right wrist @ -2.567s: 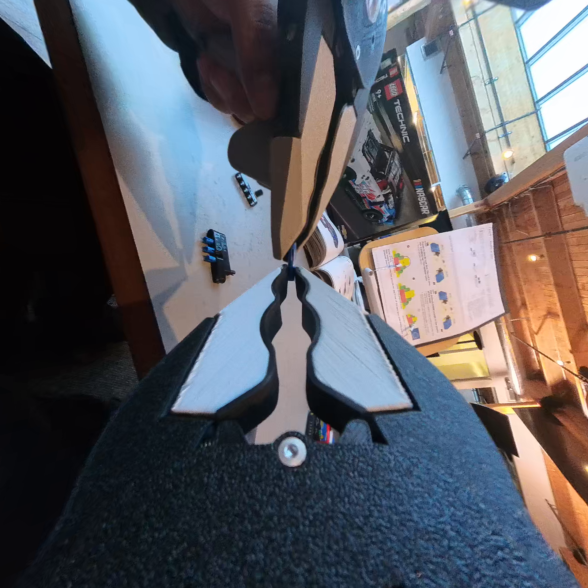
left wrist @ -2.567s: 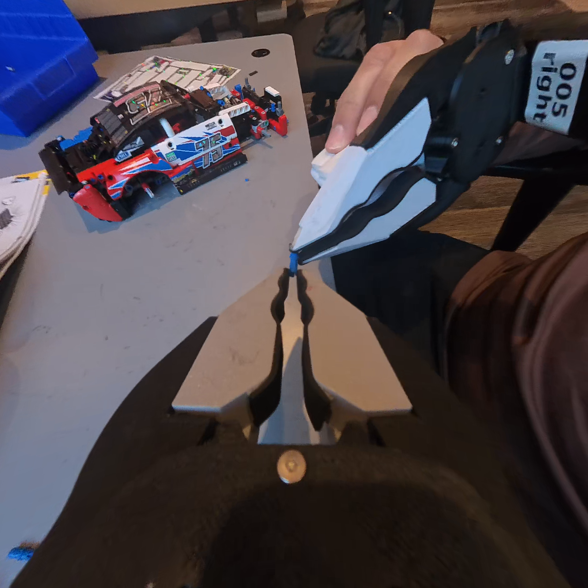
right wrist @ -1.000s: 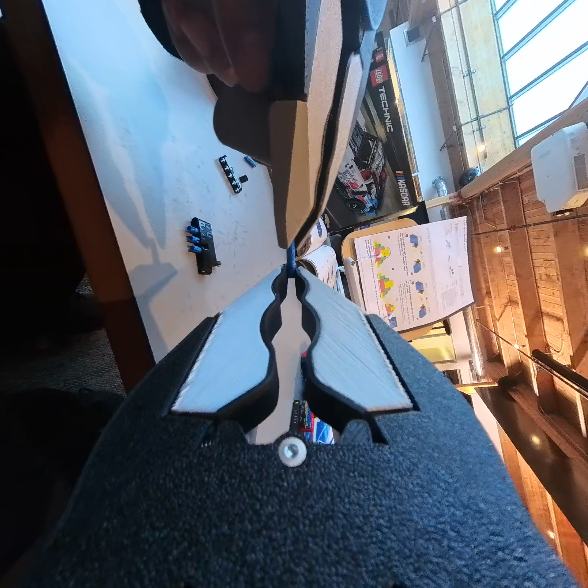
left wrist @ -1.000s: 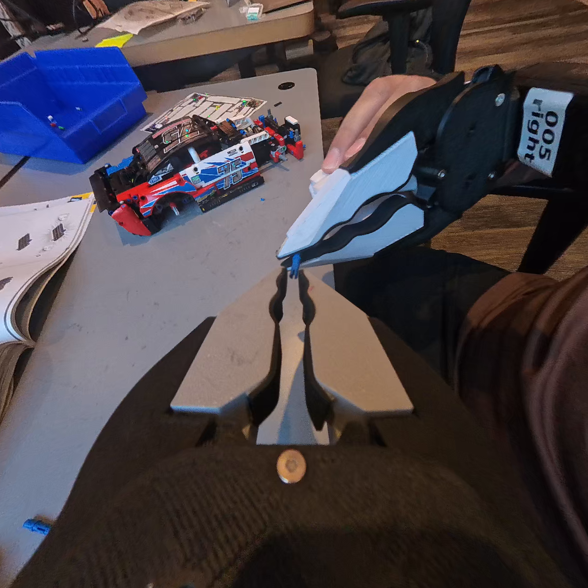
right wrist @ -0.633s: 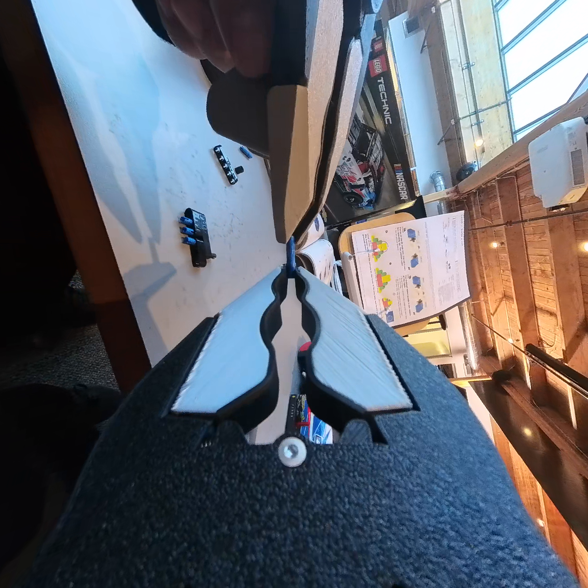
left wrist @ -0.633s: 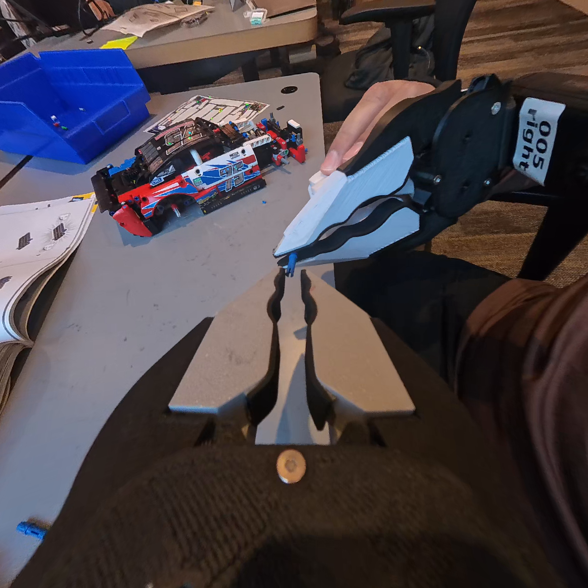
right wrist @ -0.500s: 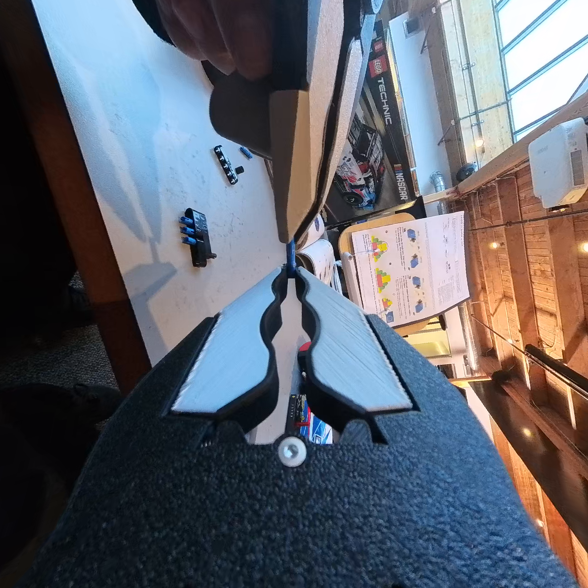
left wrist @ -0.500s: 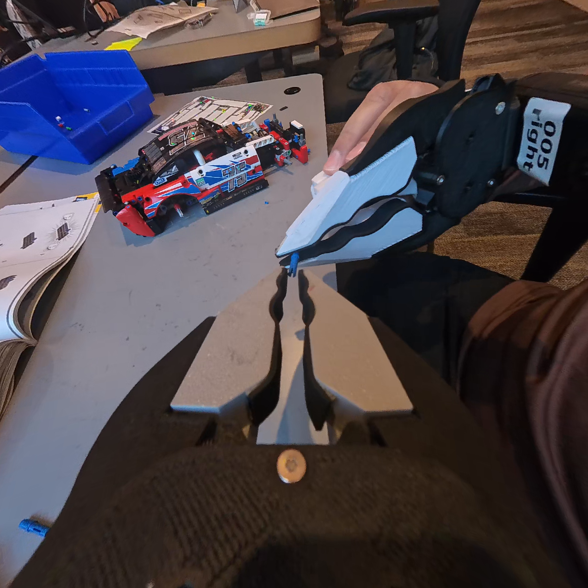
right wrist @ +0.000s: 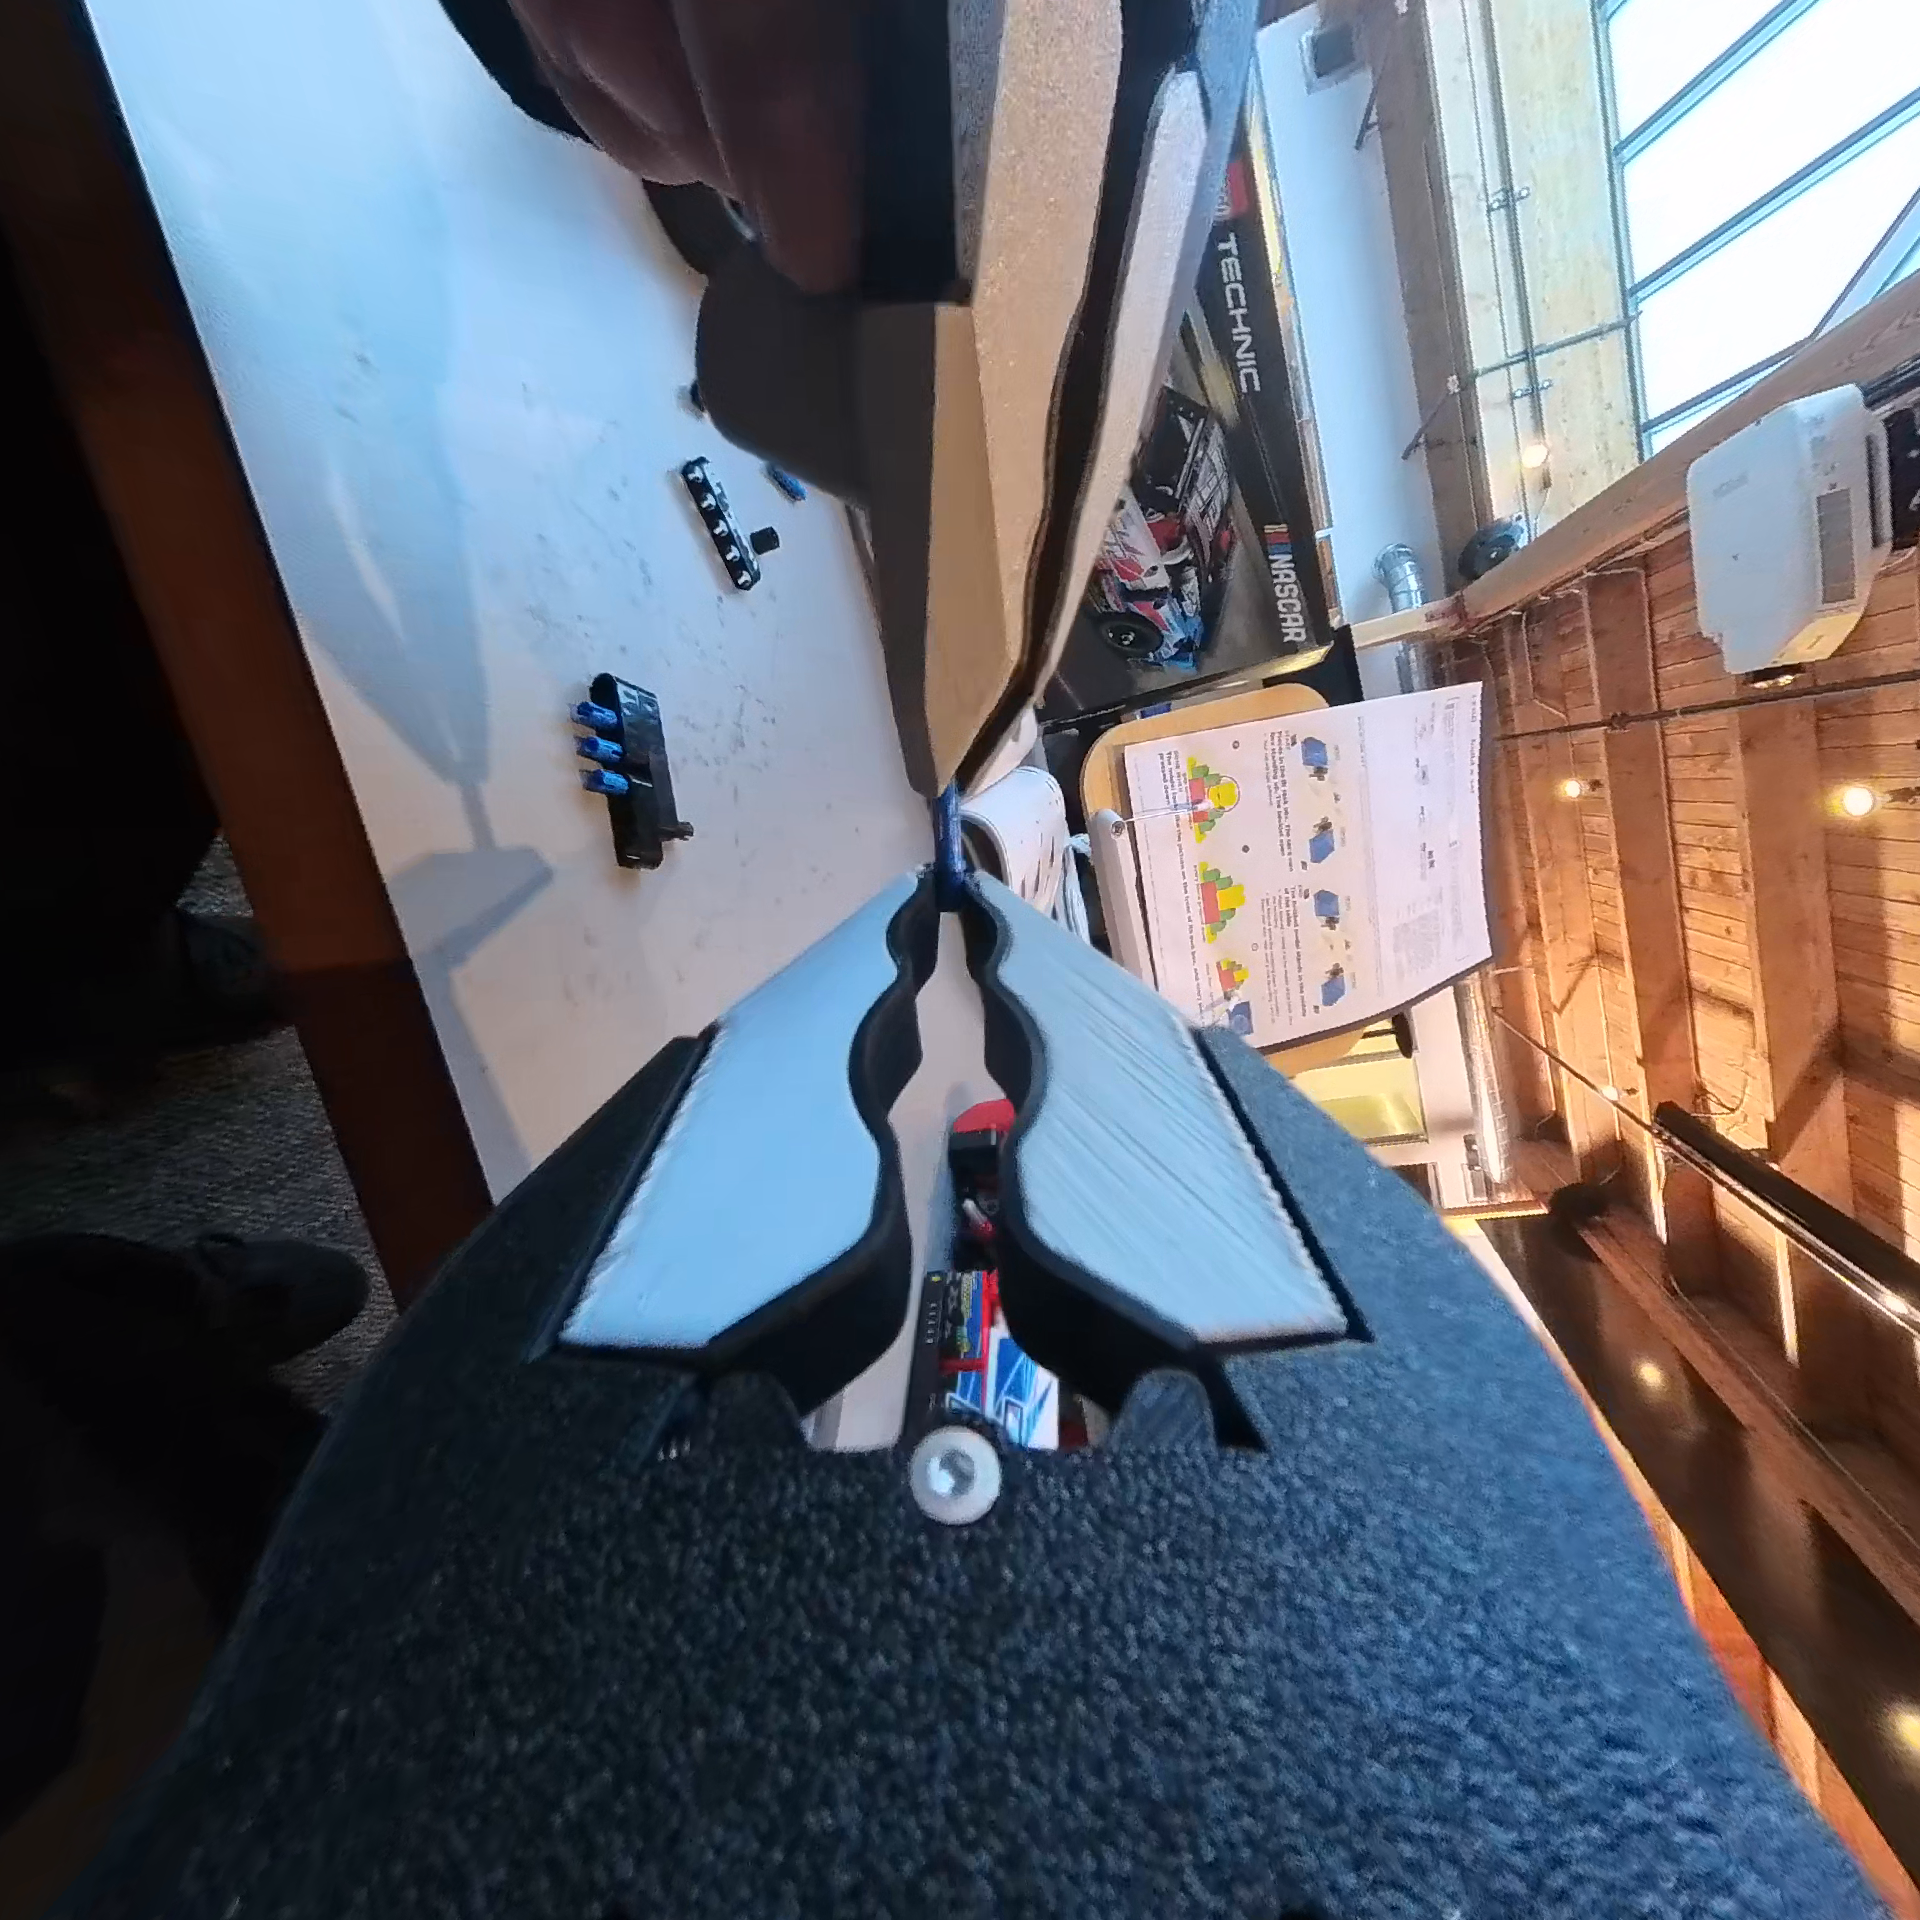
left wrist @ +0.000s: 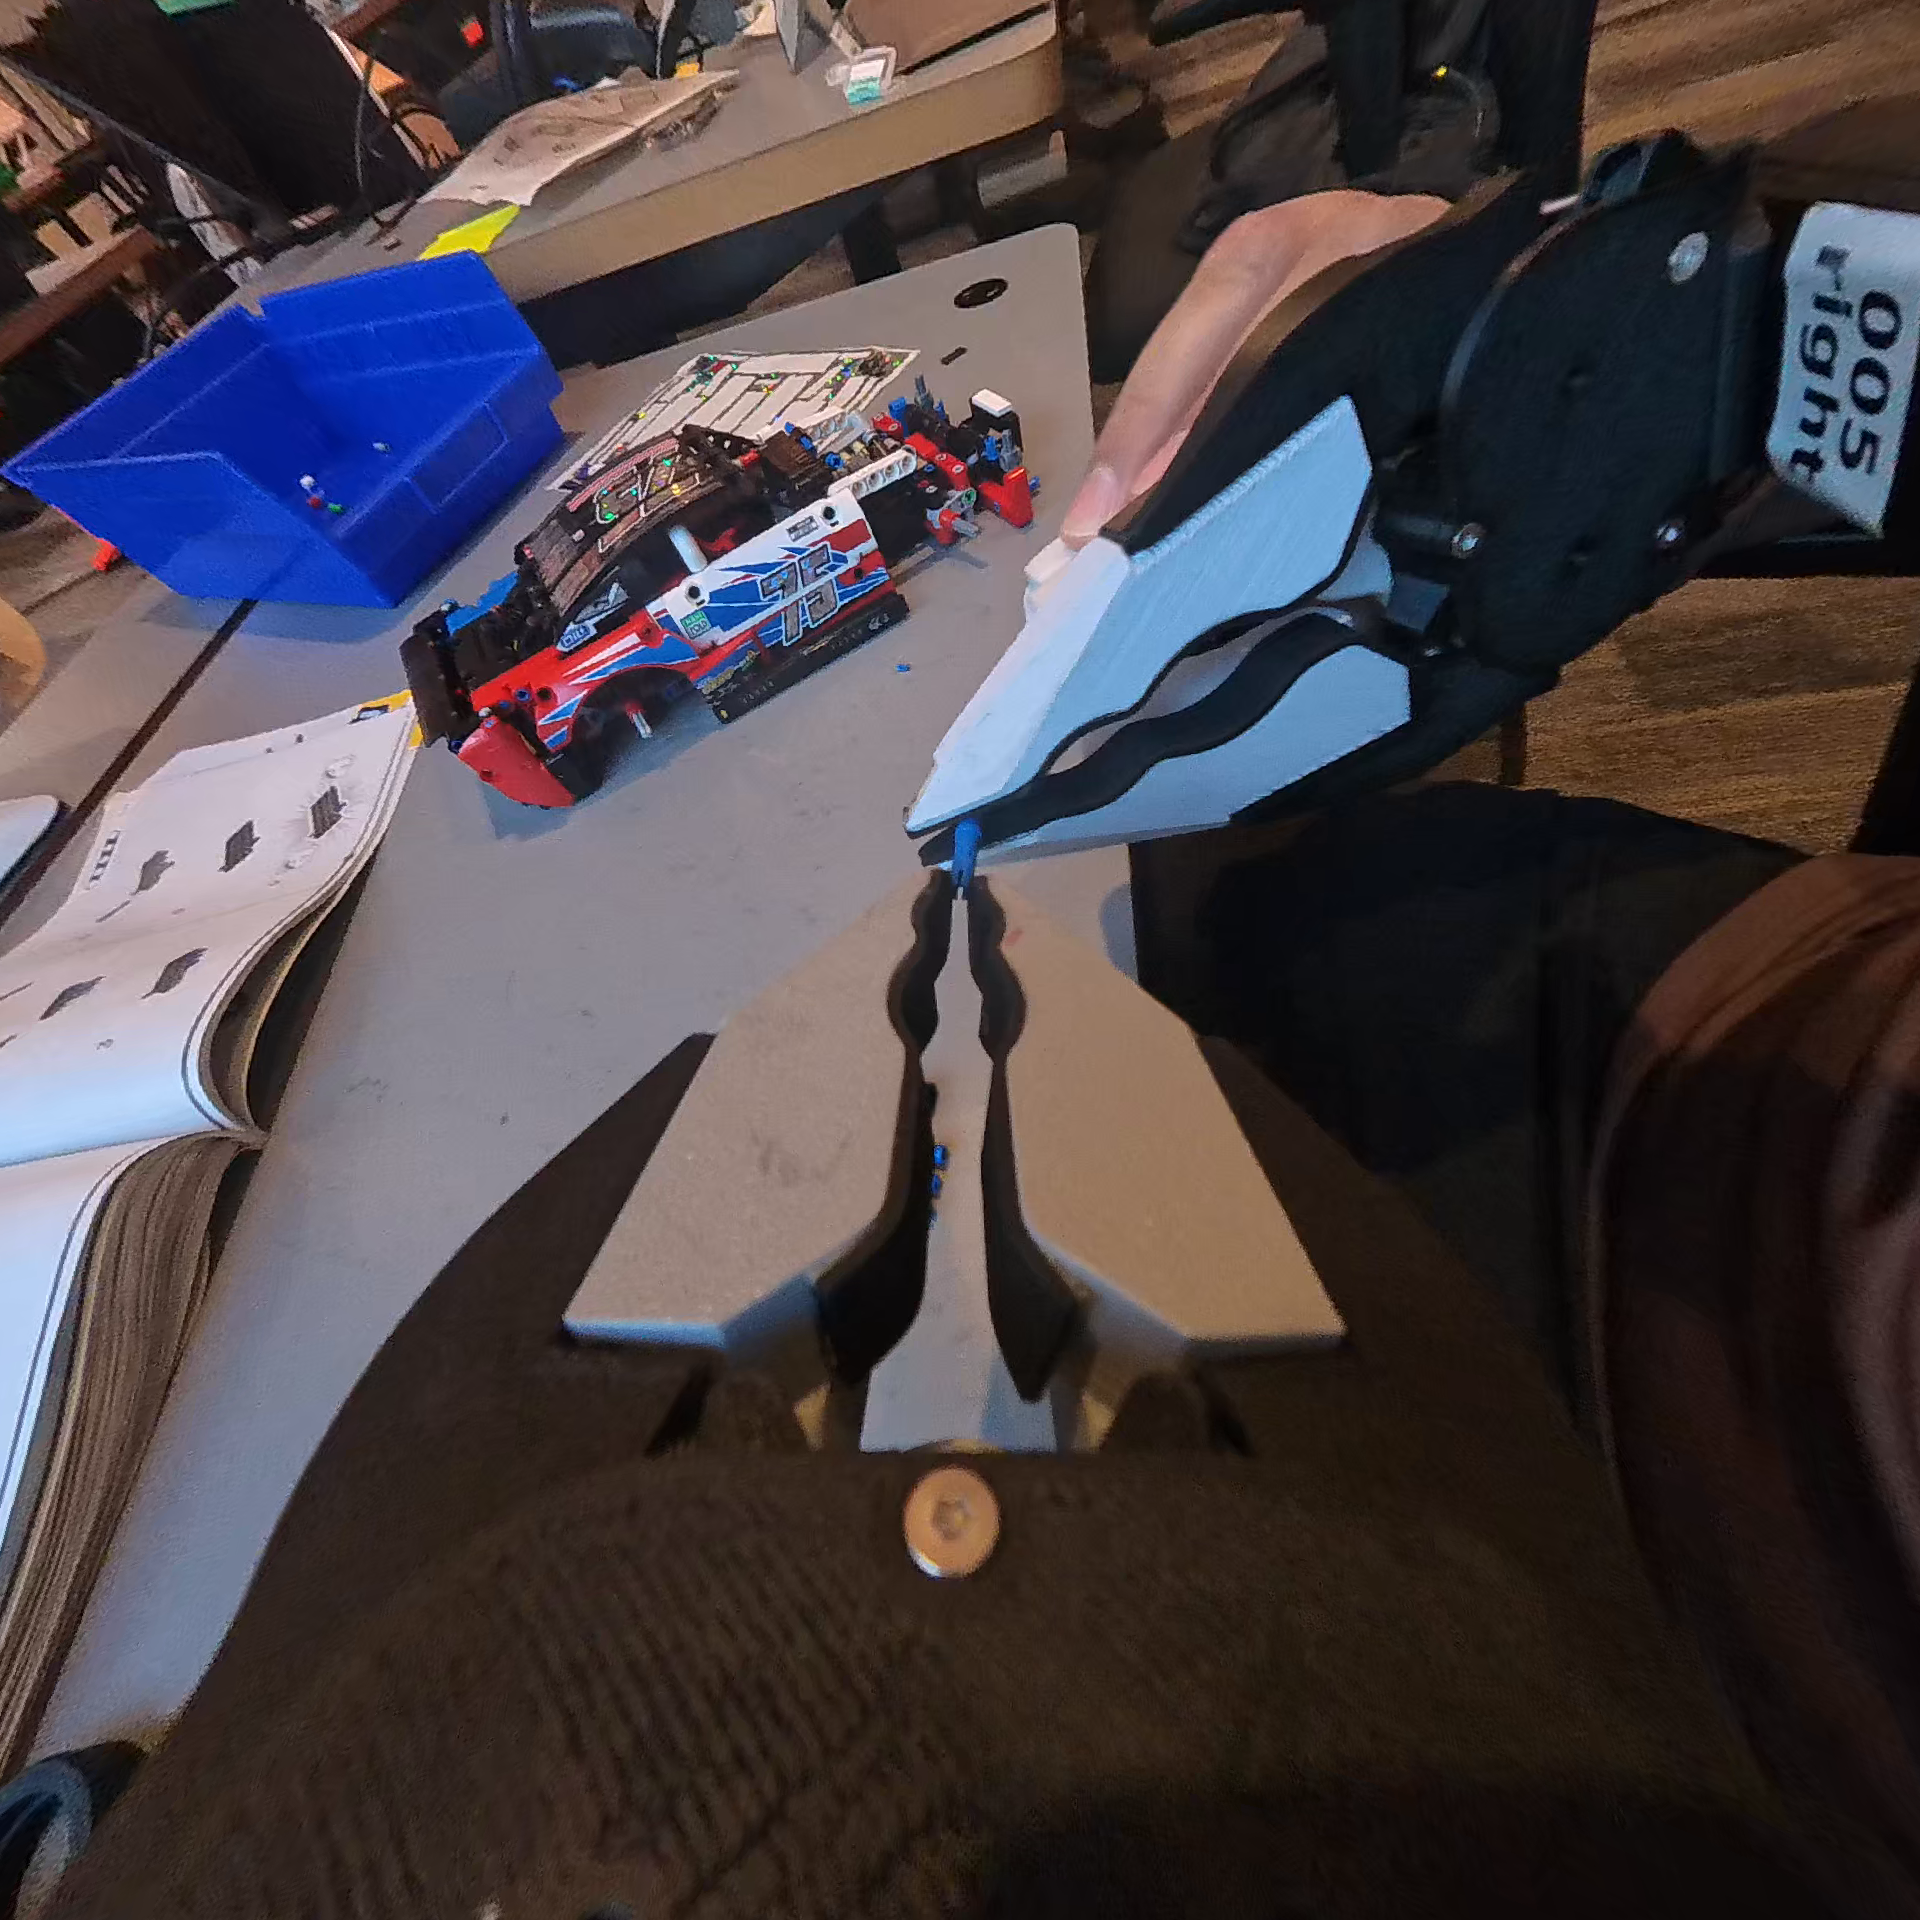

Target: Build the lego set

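Note:
A small blue pin (left wrist: 966, 840) is held between the two grippers, which meet tip to tip above the table's right edge. My left gripper (left wrist: 961, 891) is shut on the pin's lower end. My right gripper (right wrist: 948, 883) is shut on its other end. In the left wrist view the right gripper (left wrist: 940, 831) comes in from the right, with a hand behind it. The pin also shows in the right wrist view (right wrist: 948, 831). The red, white and blue lego car (left wrist: 665, 613) stands on the grey table (left wrist: 540, 987), beyond and to the left of the grippers.
A blue bin (left wrist: 312, 436) stands at the far left, a sticker sheet (left wrist: 748, 384) lies behind the car, and an open instruction booklet (left wrist: 156, 935) lies at the left. A black beam with blue pins (right wrist: 629, 769), a thin black beam (right wrist: 722, 525) and the set's box (right wrist: 1205, 499) are on the table. Both grippers' tips are close together, under 4 cm apart.
Both grippers stay tip to tip on the blue pin. The gap between their tips widened briefly, then closed again. The left wrist view has tilted and shows more of the far table.

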Demonstrator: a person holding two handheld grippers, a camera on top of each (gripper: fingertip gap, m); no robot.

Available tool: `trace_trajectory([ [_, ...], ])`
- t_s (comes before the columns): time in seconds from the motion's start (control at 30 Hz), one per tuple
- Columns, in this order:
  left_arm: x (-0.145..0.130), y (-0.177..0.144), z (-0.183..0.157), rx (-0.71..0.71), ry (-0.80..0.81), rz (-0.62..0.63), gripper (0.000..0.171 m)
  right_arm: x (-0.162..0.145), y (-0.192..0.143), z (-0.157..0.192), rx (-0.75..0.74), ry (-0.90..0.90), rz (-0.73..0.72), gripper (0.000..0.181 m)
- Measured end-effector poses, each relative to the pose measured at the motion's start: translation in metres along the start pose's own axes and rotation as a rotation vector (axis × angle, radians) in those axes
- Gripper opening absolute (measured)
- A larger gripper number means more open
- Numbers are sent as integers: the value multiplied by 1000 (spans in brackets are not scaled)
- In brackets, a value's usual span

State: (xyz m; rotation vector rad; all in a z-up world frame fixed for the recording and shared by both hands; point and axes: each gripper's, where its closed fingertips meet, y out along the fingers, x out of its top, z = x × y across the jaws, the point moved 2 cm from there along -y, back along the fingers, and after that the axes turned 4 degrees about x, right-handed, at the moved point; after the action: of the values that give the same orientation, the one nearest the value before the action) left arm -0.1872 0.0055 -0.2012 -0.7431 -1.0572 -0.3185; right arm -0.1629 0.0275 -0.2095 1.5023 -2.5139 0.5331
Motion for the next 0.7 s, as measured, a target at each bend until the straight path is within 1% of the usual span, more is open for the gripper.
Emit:
trace_trajectory([
  [0.23,-6,2,-2,10,22,3,1,-2,2,5,20,-13,15,3],
  [0.4,-9,4,-1,-3,-8,2,1,-3,4,7,38,-5,29,3],
  [0.43,-12,7,0,-20,-46,17,2,-6,5,9,57,5,41,3],
  [0.53,-17,8,3,-147,-188,44,2,-8,10,16,148,94,20,4],
  [0.6,-26,7,3,-236,-225,118,4,-7,13,26,259,196,9,4],
  [0.63,-33,7,7,-238,-226,159,19,-9,14,33,321,236,23,4],
  [0.67,-41,8,13,-232,-216,211,25,-15,15,41,385,283,46,4],
  [0.7,-48,8,20,-211,-204,245,23,-20,15,48,445,348,62,4],
])
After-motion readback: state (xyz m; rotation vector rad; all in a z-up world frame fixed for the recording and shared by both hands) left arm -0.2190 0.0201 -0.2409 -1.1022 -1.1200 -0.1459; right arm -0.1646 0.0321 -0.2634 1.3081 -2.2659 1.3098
